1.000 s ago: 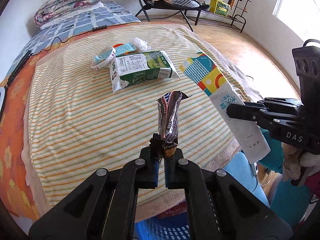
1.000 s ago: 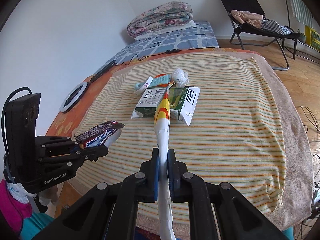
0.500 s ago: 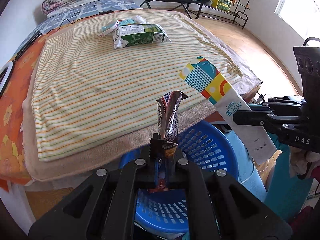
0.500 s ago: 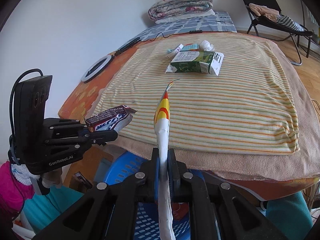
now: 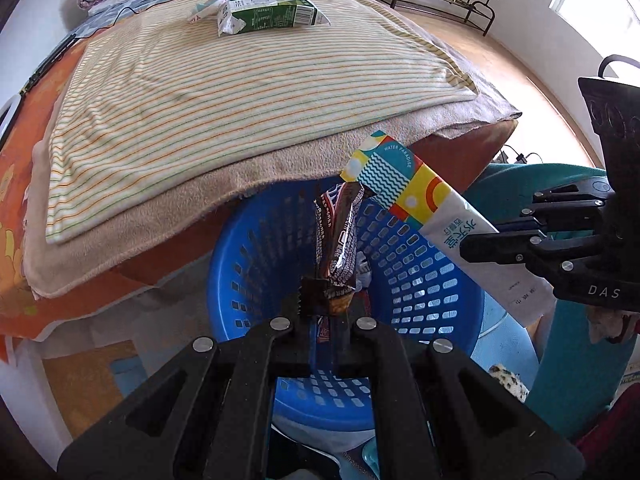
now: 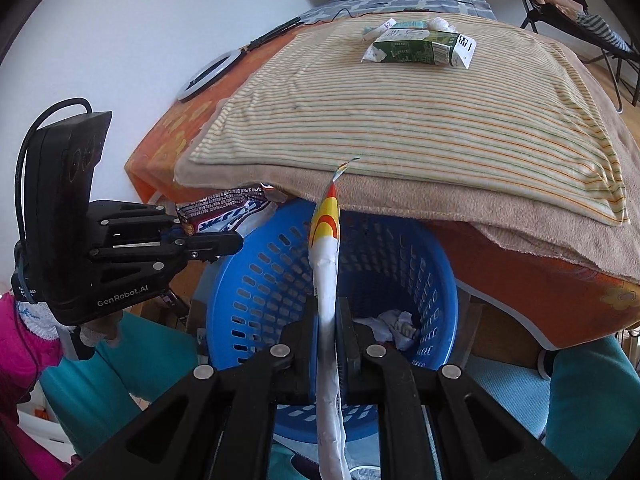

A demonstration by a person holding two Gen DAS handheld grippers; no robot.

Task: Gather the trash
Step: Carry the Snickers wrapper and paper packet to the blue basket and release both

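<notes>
I have the brown wrapper [image 5: 338, 240] pinched by its lower end in the left gripper [image 5: 324, 312], standing upright over the blue basket [image 5: 420, 280]; the long white sachet [image 6: 326, 280] is clamped edge-on in the right gripper [image 6: 328, 336], its printed end reaching toward the bed [image 6: 400, 120] and its tail hanging below the fingers; both sets of fingers are closed tight on their loads; some crumpled paper [image 6: 394, 326] already lies in the basket; a green carton [image 5: 268, 16] and smaller scraps beside it remain on the striped cloth [image 5: 240, 92], well apart from me. The risk I see: the sachet is long and slanted, so on release it could tip across the rim and slide to the floor; the light wrapper might cling to a finger or flutter outside; the two grippers sit near each other and could knock.
</notes>
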